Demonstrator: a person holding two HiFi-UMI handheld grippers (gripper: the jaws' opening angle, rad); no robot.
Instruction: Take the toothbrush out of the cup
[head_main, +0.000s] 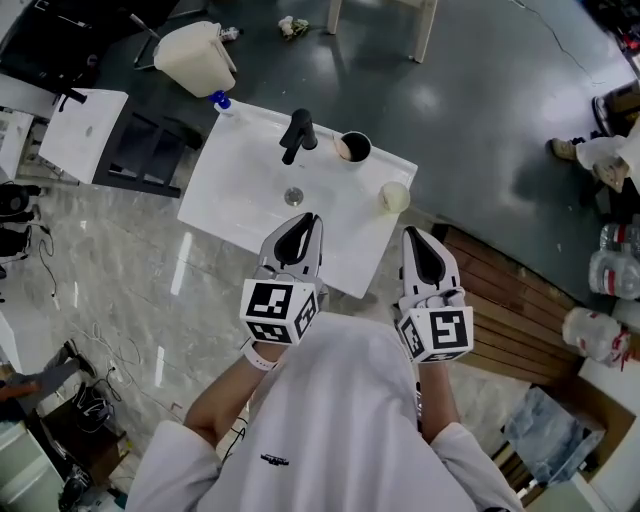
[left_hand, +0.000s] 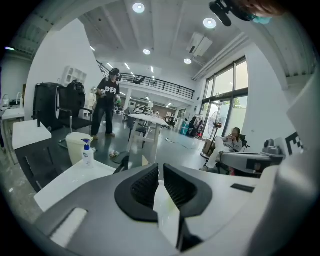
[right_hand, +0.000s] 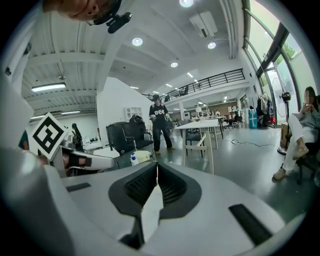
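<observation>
Held left claw (head_main: 303, 222) and right claw (head_main: 413, 236) pressed together, empty, short of the dark cup (head_main: 352, 147) ahead, likely readying a reach.

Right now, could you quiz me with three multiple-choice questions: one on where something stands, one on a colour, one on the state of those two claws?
1. Where does the black cup stand? A) on the sink's back rim, beside the faucet; B) on the floor; C) between a gripper's jaws.
2. What colour is the faucet? A) silver; B) black; C) red.
3. How are the left gripper and right gripper? A) both wide open; B) one grips the cup; C) both shut, empty.
Answers: 1 A, the head view shows it right of the faucet; 2 B, dark against the white sink; 3 C, each gripper view shows jaws meeting, nothing between.
</observation>
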